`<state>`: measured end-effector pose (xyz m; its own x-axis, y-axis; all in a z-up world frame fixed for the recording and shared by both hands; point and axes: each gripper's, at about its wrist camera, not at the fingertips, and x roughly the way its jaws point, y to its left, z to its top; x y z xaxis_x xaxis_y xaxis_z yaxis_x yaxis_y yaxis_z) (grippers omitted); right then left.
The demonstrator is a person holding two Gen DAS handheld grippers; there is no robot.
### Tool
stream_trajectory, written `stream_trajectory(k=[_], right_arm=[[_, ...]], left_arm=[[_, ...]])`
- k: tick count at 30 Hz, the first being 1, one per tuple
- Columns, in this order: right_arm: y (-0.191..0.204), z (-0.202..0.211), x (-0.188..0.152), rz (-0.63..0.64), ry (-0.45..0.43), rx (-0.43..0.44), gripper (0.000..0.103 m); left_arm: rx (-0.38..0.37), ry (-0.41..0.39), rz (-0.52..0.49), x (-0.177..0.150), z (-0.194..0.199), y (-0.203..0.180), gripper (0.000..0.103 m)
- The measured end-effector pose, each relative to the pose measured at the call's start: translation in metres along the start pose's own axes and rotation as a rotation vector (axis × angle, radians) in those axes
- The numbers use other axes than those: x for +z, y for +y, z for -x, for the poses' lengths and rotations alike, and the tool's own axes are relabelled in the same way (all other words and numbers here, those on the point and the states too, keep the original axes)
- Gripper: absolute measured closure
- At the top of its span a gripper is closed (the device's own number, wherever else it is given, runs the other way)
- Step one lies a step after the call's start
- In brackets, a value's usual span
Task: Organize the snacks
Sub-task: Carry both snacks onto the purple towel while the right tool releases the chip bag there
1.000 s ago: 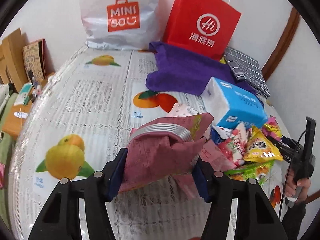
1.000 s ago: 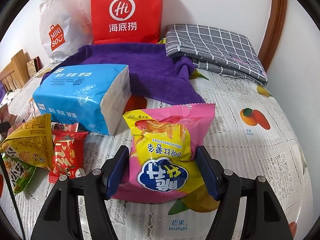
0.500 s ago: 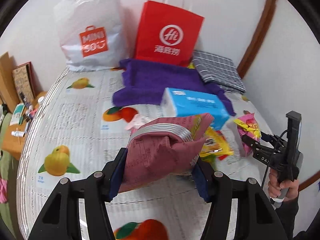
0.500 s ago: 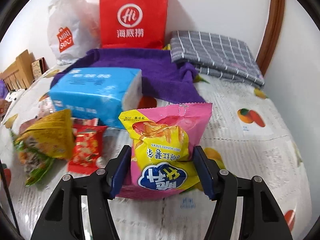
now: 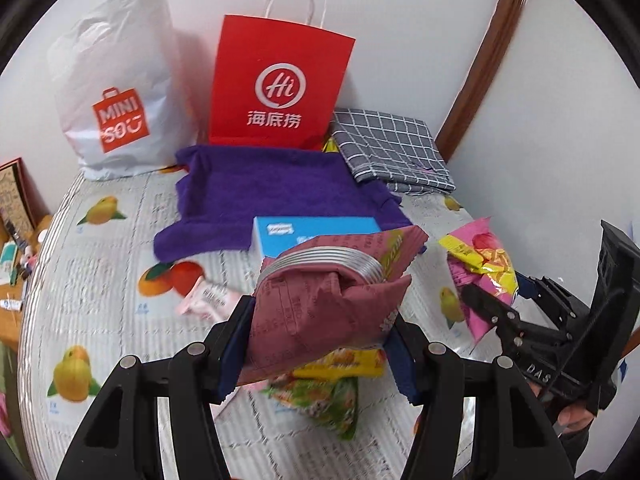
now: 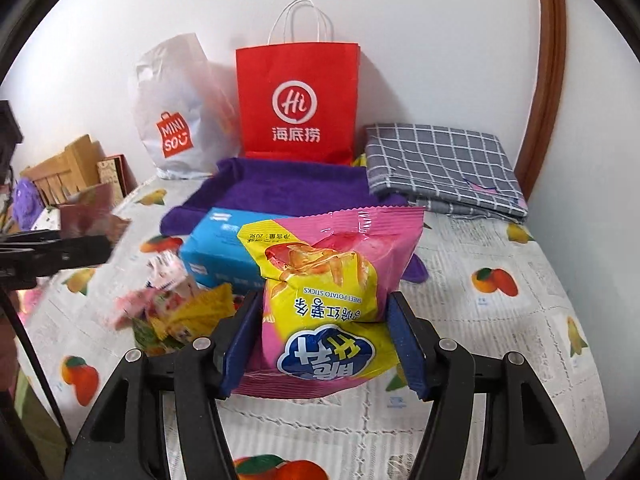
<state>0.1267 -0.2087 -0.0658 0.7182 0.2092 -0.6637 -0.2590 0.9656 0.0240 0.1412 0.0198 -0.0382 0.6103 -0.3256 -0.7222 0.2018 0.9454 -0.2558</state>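
1. Both grippers are clamped on snacks above the fruit-print tablecloth: left gripper on a maroon snack packet, right gripper on a pink sweet potato sticks bag.
2. Red Hi paper bag and white Miniso bag stand against the wall.
3. Purple towel lies before them, a blue tissue pack at its near edge.
4. Loose snack packets sit beside the tissues.

What we cannot make out

The blue tissue pack sits half hidden behind the pink sweet-potato-stick bag; beside that pack, we see the loose snack pile too blurred to read.
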Motion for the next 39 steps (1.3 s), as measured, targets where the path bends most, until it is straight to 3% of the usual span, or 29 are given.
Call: stream_trajectory(k=[11,22,39], right_arm=[[0.003,-0.014,0.046,0.001,-0.006,0.034,0.040],[0.000,-0.032,0.103,0.022,-0.044,0.009,0.040],[-0.019,-0.099,0.186,0.006,-0.021,0.038,0.040]], left_arm=[[0.031,-0.020,-0.034,0.047,-0.005,-0.010,0.044],[0.066,-0.053,-0.071,0.088,-0.007,-0.011,0.044],[0.128,-0.041,-0.093,0.148,-0.058,0.005,0.044]])
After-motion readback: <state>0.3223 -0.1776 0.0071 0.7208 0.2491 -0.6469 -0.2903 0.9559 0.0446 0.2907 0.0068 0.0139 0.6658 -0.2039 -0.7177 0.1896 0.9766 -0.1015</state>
